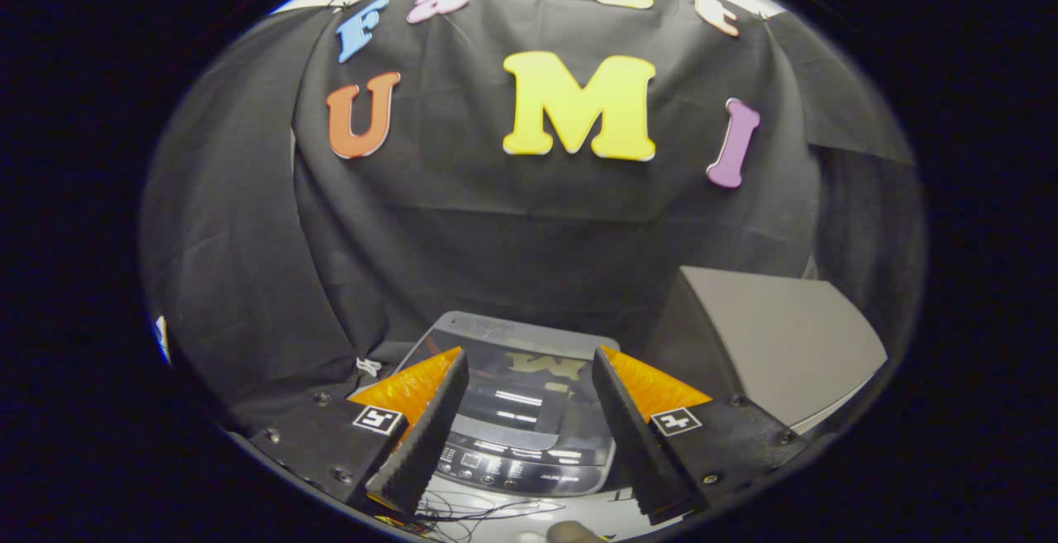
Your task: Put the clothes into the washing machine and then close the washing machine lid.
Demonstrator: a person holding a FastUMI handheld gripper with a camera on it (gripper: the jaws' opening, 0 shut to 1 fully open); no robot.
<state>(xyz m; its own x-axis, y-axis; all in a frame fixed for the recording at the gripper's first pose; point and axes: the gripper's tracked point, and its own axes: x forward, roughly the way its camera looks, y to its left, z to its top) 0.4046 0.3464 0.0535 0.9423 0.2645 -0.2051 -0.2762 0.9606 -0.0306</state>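
The washing machine (517, 411) stands below and just ahead of my fingers, seen from above. Its dark glossy lid (512, 361) lies flat on top, mirroring the wall, and the control panel (512, 469) runs along its near edge. My gripper (529, 357) hovers above the machine, open, with nothing between its orange-and-black fingers (421, 411). The fingers stand apart over the lid and touch nothing.
A grey box-like unit (777, 345) stands to the right of the machine, close to my right finger. Thin cables (471, 514) lie on the white surface below the control panel. Black cloth walls close in behind and to the left.
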